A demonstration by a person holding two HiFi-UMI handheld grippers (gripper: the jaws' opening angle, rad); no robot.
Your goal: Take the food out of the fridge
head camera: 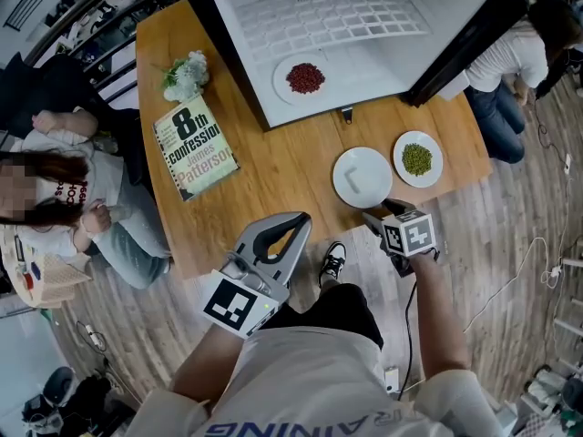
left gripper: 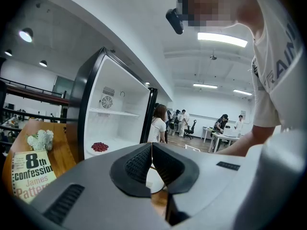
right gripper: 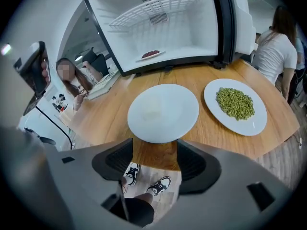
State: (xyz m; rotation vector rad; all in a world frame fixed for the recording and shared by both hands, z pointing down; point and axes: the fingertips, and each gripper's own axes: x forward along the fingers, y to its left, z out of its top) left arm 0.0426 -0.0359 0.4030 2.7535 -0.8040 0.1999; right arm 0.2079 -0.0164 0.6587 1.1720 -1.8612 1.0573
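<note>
Left gripper [head camera: 290, 230], 7 o'clock, jaws pressed together, empty; right gripper [head camera: 381, 212], jaws spread, empty, beside round white plate [head camera: 362, 177] on wooden table [head camera: 273, 162]; red-bean plate [head camera: 305, 78] inside open white fridge [head camera: 364, 25], 12 o'clock: pinch near rim, withdraw level.

The fridge [head camera: 246, 25] stands open toward the near side of the desk [head camera: 282, 162]. A bare strip of wood between the book [head camera: 195, 147] on the left and the empty white plate [head camera: 362, 177] on the right leaves a clear lane into its mouth. Inside, the wire shelf [head camera: 337, 12] spans the cavity above the plate of red beans [head camera: 305, 77] with open room between them. The open door [head camera: 465, 48] walls off the right side, and the white plate and the plate of green beans [head camera: 417, 158] crowd the near right corner.
</note>
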